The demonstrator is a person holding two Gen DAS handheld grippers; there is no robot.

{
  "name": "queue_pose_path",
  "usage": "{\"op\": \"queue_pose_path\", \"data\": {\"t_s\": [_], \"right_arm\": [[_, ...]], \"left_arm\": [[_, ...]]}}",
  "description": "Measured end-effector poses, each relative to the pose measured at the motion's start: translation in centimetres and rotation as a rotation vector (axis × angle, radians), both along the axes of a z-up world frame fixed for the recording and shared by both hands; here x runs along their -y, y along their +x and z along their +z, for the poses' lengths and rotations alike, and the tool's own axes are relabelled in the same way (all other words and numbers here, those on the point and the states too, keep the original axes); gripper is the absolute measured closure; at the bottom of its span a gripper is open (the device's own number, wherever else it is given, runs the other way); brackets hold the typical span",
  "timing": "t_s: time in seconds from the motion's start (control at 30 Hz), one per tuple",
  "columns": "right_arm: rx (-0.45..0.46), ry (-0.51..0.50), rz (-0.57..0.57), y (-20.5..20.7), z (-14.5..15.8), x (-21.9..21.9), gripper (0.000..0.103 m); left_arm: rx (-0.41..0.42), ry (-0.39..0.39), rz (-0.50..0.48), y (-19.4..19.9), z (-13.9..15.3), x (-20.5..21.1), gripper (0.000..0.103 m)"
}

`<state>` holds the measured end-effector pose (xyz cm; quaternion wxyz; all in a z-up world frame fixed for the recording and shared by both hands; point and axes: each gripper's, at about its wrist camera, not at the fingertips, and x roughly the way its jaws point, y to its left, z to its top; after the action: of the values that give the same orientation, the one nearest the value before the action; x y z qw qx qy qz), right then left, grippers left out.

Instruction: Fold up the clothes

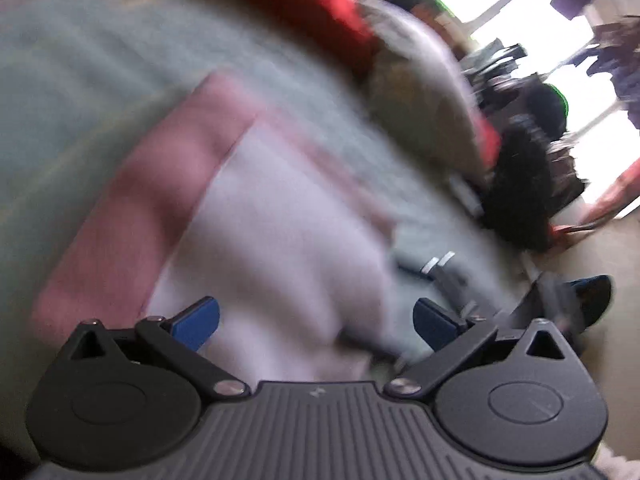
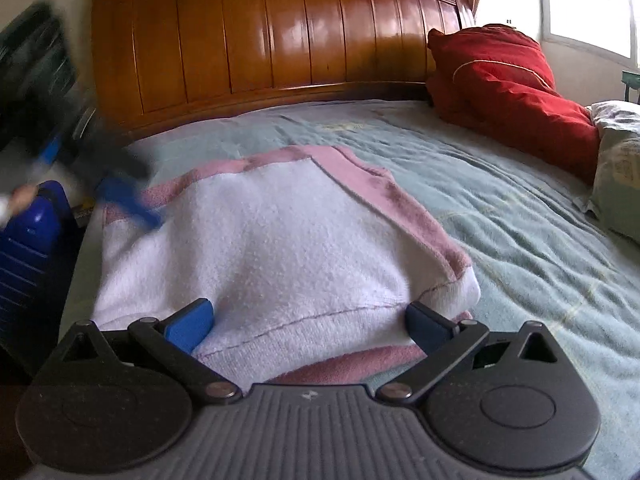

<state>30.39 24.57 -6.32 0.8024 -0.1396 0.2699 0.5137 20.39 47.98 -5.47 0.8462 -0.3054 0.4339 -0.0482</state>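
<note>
A white-and-pink garment (image 2: 256, 240) lies on a bed, spread on the pale green sheet (image 2: 500, 208) in a squared, layered shape, its white panel on top and pink edges showing along the far and right sides and beneath the near hem. The right hand-held gripper (image 2: 308, 322) hovers just above that near hem, fingers spread wide and holding nothing. The left hand-held gripper (image 1: 316, 320), also wide open and empty, passes over the garment's left side in a motion-blurred view; from the right camera it appears as a blue streak near the far-left corner. A red pillow (image 2: 508, 92) rests against the wooden headboard (image 2: 280, 40). The shape fits either a fold half made or a finished bundle just released. Any further fold would call for pinching a hem edge at both corners.
</note>
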Motion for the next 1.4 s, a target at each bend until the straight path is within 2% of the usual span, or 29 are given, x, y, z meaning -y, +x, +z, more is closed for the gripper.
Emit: {"op": "queue_pose_path", "data": {"t_s": [0.1,0.23,0.33,0.47,0.57,0.67,0.77,0.87,0.93,1.03,1.17,1.27,1.4], "right_arm": [[0.015,-0.002,-0.012,-0.6,0.9,0.0,0.000],[0.040,0.086,0.038,-2.2,2.7,0.2,0.000],[0.092,0.044,0.061,-3.6,2.2,-1.1,0.000],[0.082,-0.026,0.068,-5.1,0.3,-0.3,0.000],[0.055,0.023,0.078,-4.5,1.6,1.2,0.000],[0.055,0.081,0.038,-1.8,3.0,0.8,0.000],[0.037,0.108,-0.016,1.4,3.4,-0.5,0.000],[-0.041,0.027,-0.079,4.1,1.5,-1.8,0.000],[-0.016,-0.017,-0.104,3.8,0.8,-1.5,0.000],[-0.039,0.011,-0.089,2.3,1.8,0.0,0.000],[-0.004,0.049,-0.028,0.3,3.1,0.2,0.000],[-0.011,0.012,-0.033,-0.3,2.8,-0.1,0.000],[-0.021,-0.038,-0.038,-1.1,2.4,-0.6,0.000]], "left_arm": [[-0.008,0.049,0.072,-2.7,0.4,-0.4,0.001],[-0.002,0.218,0.146,-4.9,2.5,0.7,0.001],[-0.008,0.331,0.164,-4.9,2.4,2.6,0.001],[0.038,0.466,0.173,-5.6,1.8,5.7,0.001],[0.080,0.419,0.188,-6.7,1.5,6.5,0.001],[0.108,0.365,0.220,-7.8,1.6,7.0,0.001],[0.106,0.418,0.287,-8.9,1.6,7.6,0.001],[0.077,0.492,0.336,-9.7,0.9,8.3,0.001],[0.056,0.545,0.351,-10.1,0.4,8.7,0.001],[0.036,0.615,0.357,-10.5,-0.3,9.4,0.001],[0.023,0.598,0.360,-10.7,-0.4,9.8,0.001],[0.032,0.586,0.363,-11.0,0.0,10.3,0.001],[0.035,0.628,0.353,-11.5,0.6,11.3,0.001]]}}
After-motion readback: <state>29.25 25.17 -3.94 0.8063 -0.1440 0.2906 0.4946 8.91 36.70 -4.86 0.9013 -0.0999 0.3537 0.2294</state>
